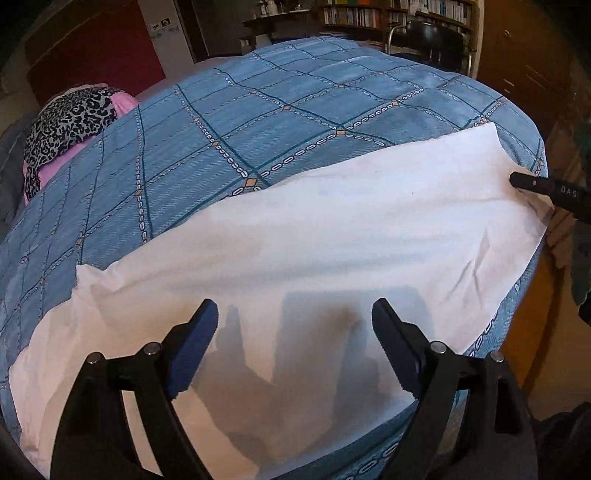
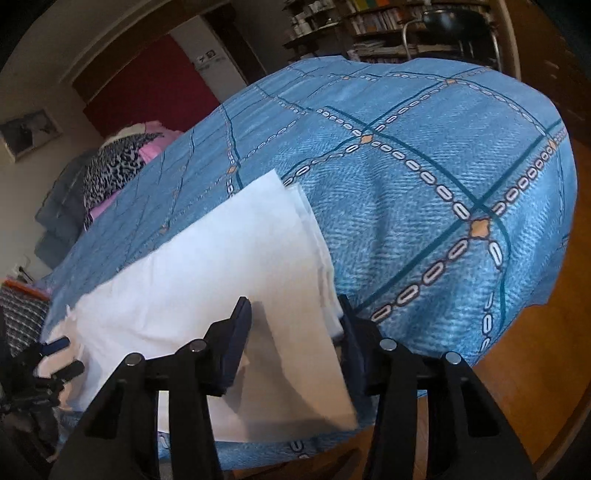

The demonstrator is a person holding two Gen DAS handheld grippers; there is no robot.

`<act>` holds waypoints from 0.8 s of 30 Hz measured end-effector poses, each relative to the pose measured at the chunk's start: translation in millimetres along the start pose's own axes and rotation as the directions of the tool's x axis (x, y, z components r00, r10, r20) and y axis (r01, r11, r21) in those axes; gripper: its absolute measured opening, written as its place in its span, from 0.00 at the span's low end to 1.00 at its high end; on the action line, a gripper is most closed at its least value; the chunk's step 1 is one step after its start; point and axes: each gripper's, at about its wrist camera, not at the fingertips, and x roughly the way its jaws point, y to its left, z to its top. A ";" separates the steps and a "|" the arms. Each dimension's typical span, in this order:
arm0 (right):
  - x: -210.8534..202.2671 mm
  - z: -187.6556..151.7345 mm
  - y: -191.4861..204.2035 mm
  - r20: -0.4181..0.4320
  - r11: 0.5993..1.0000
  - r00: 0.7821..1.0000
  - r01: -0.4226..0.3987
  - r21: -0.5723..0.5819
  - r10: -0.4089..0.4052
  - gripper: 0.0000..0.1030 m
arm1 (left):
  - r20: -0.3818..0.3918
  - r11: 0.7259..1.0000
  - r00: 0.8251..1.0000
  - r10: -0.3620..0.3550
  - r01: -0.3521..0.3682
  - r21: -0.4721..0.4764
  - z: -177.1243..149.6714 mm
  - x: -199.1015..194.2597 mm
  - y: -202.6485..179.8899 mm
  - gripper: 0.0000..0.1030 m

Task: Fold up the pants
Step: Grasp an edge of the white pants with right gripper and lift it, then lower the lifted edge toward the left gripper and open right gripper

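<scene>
While the white pants (image 1: 314,236) lie spread flat along the near edge of the bed (image 1: 295,110), both tools hover over them with jaws apart. From the left wrist view, the left tool (image 1: 295,325) stands wide above the middle of the cloth, its blue pads (image 1: 195,343) clear of the fabric and throwing a shadow onto it. At the far right end of the pants a black finger of the right tool (image 1: 532,184) touches the cloth near its corner.

From the right wrist view, the right tool (image 2: 295,332) is open over that end of the pants (image 2: 221,277); the cloth's layered right edge runs just beside the right-hand pad, and I cannot tell whether the pads press it. The left tool (image 2: 55,358) shows small at the far left, over the pants.

A blue checked cover with chain pattern lies over the bed. Beyond it sits a pile of leopard-print and pink cloth (image 1: 70,125), and bookshelves (image 1: 388,14) fill the back wall.
</scene>
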 end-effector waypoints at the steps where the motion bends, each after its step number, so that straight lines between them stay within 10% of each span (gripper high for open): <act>1: 1.2 0.3 1.4 0.001 1.000 1.000 0.002 -0.008 -0.002 0.40 | 0.000 1.000 1.000 -0.002 0.002 -0.002 -0.1 -0.1 -0.1 0.84; 8: -13.5 8.7 6.5 0.029 0.996 0.996 -0.085 0.033 0.084 0.13 | 0.007 1.000 1.000 -0.010 0.010 -0.015 3.3 0.7 4.3 0.84; 24: -55.6 5.0 148.5 0.002 0.907 0.921 -0.383 -0.176 0.390 0.10 | 0.052 0.991 0.998 -0.024 0.031 -0.128 -5.8 -13.2 38.8 0.84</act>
